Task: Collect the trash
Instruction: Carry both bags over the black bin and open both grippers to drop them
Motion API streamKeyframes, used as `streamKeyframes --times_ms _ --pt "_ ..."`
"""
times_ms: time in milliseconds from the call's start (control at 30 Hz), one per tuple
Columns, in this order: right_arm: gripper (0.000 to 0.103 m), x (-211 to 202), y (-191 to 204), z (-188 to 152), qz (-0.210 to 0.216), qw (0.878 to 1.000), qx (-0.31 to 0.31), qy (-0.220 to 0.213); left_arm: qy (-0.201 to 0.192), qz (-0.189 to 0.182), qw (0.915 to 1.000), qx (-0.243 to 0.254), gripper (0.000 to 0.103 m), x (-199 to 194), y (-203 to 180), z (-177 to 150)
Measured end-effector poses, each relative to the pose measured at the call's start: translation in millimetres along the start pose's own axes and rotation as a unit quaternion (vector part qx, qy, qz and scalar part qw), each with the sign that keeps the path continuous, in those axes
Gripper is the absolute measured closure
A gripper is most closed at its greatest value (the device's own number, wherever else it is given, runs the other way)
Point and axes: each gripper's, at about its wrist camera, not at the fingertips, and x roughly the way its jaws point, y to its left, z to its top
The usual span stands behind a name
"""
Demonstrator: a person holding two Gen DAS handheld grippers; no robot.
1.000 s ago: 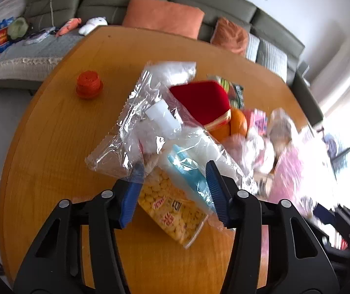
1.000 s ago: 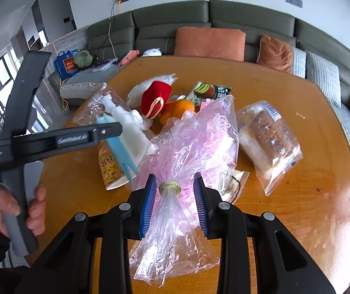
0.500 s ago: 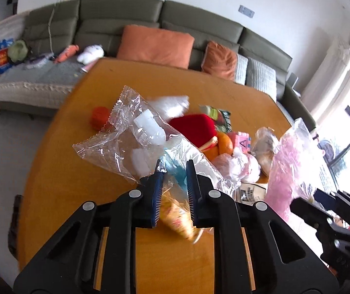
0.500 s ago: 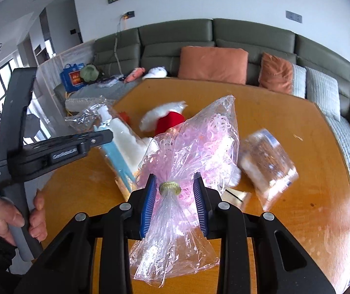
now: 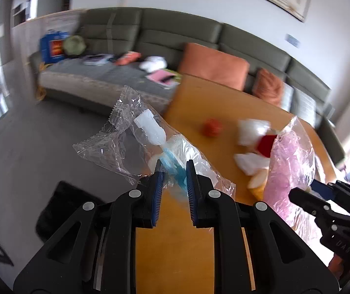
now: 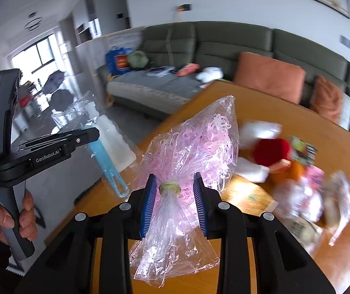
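My left gripper (image 5: 173,171) is shut on a clear plastic bag (image 5: 128,137) that holds white pieces and a light blue item. It hangs above the table's left edge and also shows in the right wrist view (image 6: 101,134). My right gripper (image 6: 175,191) is shut on the tied neck of a clear bag of pink rings (image 6: 199,147), held above the table. That pink bag also shows at the right in the left wrist view (image 5: 290,161).
A round wooden table (image 6: 309,122) carries a red pouch (image 6: 271,150), white wrappers (image 6: 260,127), an orange and more packets at the right. A small red object (image 5: 213,127) sits alone. A dark bag (image 5: 62,208) lies on the floor at the left. A green sofa (image 6: 224,46) stands behind.
Both grippers have swung to the left with their bags, toward the table's left edge and the floor. The pile on the table has shifted to the right of view.
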Motion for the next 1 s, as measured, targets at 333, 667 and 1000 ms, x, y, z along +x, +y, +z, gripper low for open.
streamKeyframes --times_ms 333,667,1000 --pt "0.071 66 127 34 0.115 0.989 -0.085 0.031 0.02 0.124 0.9865 -0.105 0.085 -31 146 -30" --pt "0.065 157 245 62 0.204 0.963 -0.144 0.099 0.066 0.19 0.9603 -0.193 0.073 -24 251 -59" --pt "0.033 203 298 84 0.212 0.958 -0.169 0.092 0.083 0.264 0.9231 -0.267 0.006 -6 311 -57"
